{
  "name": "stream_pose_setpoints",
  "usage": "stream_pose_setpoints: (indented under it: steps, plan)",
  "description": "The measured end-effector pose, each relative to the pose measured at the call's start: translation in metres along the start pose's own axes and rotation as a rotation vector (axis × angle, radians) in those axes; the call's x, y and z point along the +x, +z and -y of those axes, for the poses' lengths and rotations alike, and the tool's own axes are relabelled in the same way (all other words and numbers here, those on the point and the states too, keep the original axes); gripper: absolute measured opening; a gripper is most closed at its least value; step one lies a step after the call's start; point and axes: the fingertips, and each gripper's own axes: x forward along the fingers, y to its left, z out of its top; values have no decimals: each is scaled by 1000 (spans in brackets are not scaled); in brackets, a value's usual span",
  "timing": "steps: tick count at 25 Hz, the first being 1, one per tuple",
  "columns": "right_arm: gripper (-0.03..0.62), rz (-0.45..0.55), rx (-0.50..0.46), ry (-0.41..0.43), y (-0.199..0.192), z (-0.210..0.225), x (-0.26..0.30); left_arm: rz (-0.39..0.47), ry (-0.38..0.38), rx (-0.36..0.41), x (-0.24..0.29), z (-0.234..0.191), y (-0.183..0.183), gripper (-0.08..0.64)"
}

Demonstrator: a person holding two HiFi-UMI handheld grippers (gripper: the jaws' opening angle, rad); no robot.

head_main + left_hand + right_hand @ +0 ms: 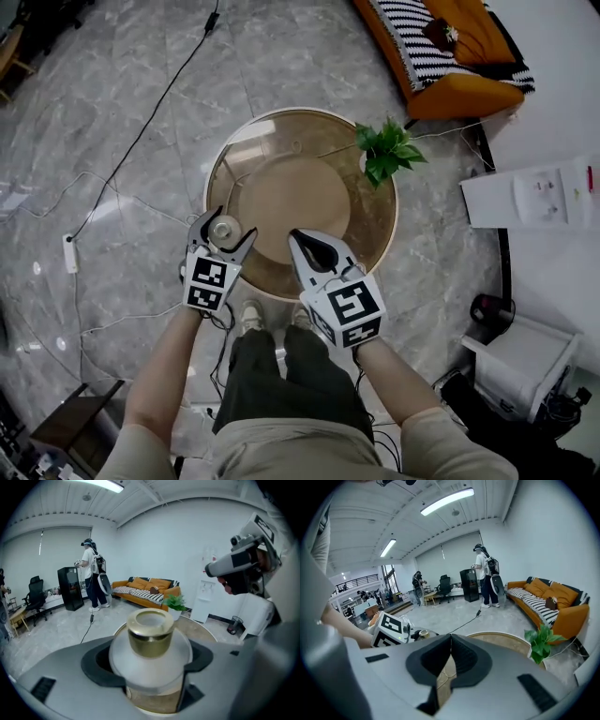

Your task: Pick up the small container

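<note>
- The small container (150, 653), a frosted jar with a gold cap, sat upright between the jaws of the left claw (227, 231), over the near left edge of the round counter (375, 239).
- The left claw's jaws stood wide, one dark pad (96, 660) on each side of the jar. They seemed to pinch its frosted body, though the exact contact was hard to make out.
- Whether the jar's base rested on the counter or hung just above it could not be told from any view.
- The right claw (297, 241) was pressed together with nothing between its pads, and hovered above the counter's near edge, just right of the left claw.
- A small green plant (386, 152) stood at the counter's far right edge, well apart from the jar.
- A black cable (141, 141) trailed across the grey marble floor (112, 75) left of the counter.
- An orange sofa (450, 47) with a striped throw lay beyond the plant.
- In the left gripper view, a person (91, 576) stood far back in the room beside a black cabinet (70, 588).
</note>
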Motion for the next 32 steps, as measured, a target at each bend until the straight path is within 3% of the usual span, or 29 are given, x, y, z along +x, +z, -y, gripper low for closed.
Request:
stream_pose_setpoints:
  steps: [8, 15, 22, 27, 32]
  plan:
    - [-3, 96, -42, -11, 104, -30, -98, 22, -17, 46, -102, 24, 109, 334]
    - [-3, 172, -52, -36, 163, -56, -182, 71, -3, 52, -196, 50, 176, 334]
    - [-3, 220, -73, -53, 188, -88, -245, 101, -18, 18, -282, 87, 197, 334]
    - [-3, 187, -102, -67, 182, -111, -276, 128, -34, 21, -327, 115, 200, 333]
    - [-3, 180, -94, -10, 166, -139, -291, 155, -52, -33, -365, 135, 198, 334]
